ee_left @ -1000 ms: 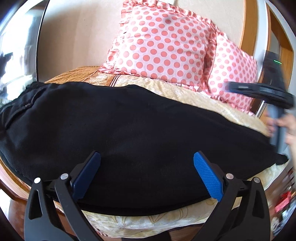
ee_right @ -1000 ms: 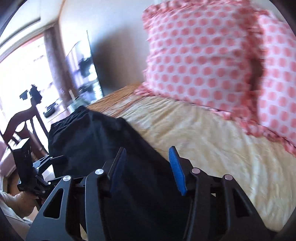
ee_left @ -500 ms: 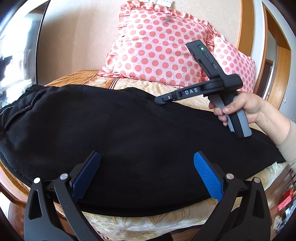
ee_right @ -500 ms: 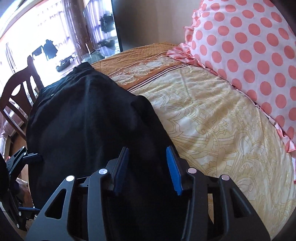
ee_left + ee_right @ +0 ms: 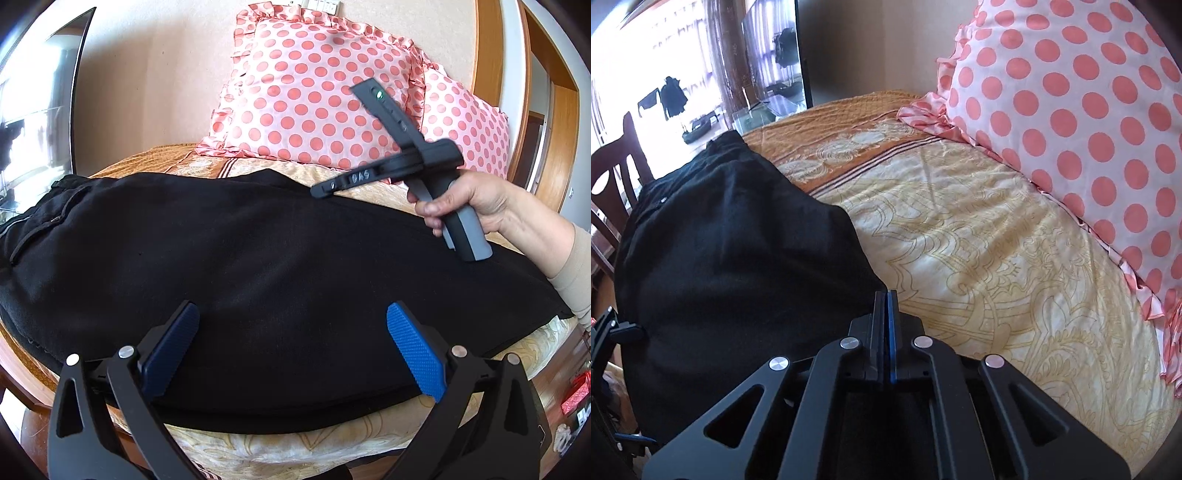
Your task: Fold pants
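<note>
Black pants [image 5: 258, 258] lie flat lengthwise across the yellow patterned bed, waistband to the left. My left gripper [image 5: 291, 350] is open wide, hovering over the pants' near edge with nothing between its blue pads. The right gripper [image 5: 325, 190] shows in the left wrist view, held by a hand over the pants' far edge. In the right wrist view its jaws [image 5: 885, 302] are pressed together right at the far edge of the pants [image 5: 731, 251]; whether cloth is pinched cannot be told.
Two pink polka-dot pillows [image 5: 314, 99] lean on the wall behind the bed. The bedsheet [image 5: 979, 258] lies bare between pants and pillows. A wooden chair [image 5: 613, 177] stands left of the bed. A door frame [image 5: 554, 110] stands at right.
The right gripper has swung in over the pants' far edge and its jaws have gone from open to shut. The left gripper has stayed open and still.
</note>
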{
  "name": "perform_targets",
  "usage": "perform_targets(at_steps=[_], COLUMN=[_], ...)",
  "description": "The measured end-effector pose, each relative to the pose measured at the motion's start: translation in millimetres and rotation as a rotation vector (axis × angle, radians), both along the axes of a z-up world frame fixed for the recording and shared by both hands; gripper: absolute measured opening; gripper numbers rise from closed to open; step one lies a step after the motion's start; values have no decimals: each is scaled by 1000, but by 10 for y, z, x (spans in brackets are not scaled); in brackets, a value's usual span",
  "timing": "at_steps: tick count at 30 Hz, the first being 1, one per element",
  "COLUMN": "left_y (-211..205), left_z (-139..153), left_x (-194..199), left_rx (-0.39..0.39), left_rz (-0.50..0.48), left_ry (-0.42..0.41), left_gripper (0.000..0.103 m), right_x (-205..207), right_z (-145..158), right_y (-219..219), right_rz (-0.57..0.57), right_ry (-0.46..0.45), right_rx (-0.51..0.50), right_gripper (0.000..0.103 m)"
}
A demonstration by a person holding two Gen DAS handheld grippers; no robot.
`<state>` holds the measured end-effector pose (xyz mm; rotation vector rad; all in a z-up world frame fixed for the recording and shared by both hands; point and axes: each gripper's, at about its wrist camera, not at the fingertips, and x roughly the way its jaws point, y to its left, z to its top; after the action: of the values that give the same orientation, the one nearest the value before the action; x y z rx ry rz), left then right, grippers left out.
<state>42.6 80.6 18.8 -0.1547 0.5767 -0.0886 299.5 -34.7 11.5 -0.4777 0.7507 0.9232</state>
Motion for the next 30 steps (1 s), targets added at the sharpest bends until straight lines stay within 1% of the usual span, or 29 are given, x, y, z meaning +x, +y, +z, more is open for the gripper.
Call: perform_targets(at_steps=[2,4,5,6,8,9,10,12,14,15,17,18,20,23,24,26,28,30], left_y=[-8,-15,-15,-5,38,51,47,-16,-202,-340,-533,-652,-786,-859,-862,-852,-847,-874], left_z=[1,4,7,11,52,85,108,158,195,205,203,187,147,46,10,-9,-14,-26], left_x=[4,10,11,12,-4,-24,-45,-83,-97,-93,-78,-57,-12,36,57,48,46,23], left_rx=[7,17,21,19,-30,-71,-103,-139,-113,-78,-32,-8,15,13,7,19,25,40], left_rz=[2,0,-4,-9,-37,-62,-81,-113,-161,-190,-228,-258,-287,-305,-303,-292,-291,-287], left_ry=[3,8,12,15,18,9,-3,-32,-57,-68,-71,-63,-38,24,44,38,37,35], left_gripper=[101,101,101,101,101,101,101,101,101,101,101,101,101,101,101,101,101,101], right_x=[-17,-5,-11,-39,-127,-231,-323,-518,-677,-738,-796,-809,-824,-861,-858,-821,-773,-766], right_z=[13,100,179,271,400,447,449,363,227,147,39,-3,-41,29,74,102,69,-10], right_y=[-28,-146,-267,-430,-736,-1000,-1192,-1558,-1891,-2099,-2498,-2746,-3149,-3763,-4044,-4506,-5025,-5366], right_rz=[-12,-61,-91,-124,-173,-206,-234,-289,-366,-425,-526,-591,-703,-848,-910,-1029,-1140,-1192], right_ry=[3,14,7,-17,-47,-57,-58,-56,-70,-74,-53,-40,-44,-107,-134,-163,-131,-80], right_rx=[9,28,51,80,136,169,179,169,127,106,109,120,118,101,89,36,22,66], right_gripper=[2,6,16,28,36,36,36,36,36,36,36,36,36,36,36,36,36,36])
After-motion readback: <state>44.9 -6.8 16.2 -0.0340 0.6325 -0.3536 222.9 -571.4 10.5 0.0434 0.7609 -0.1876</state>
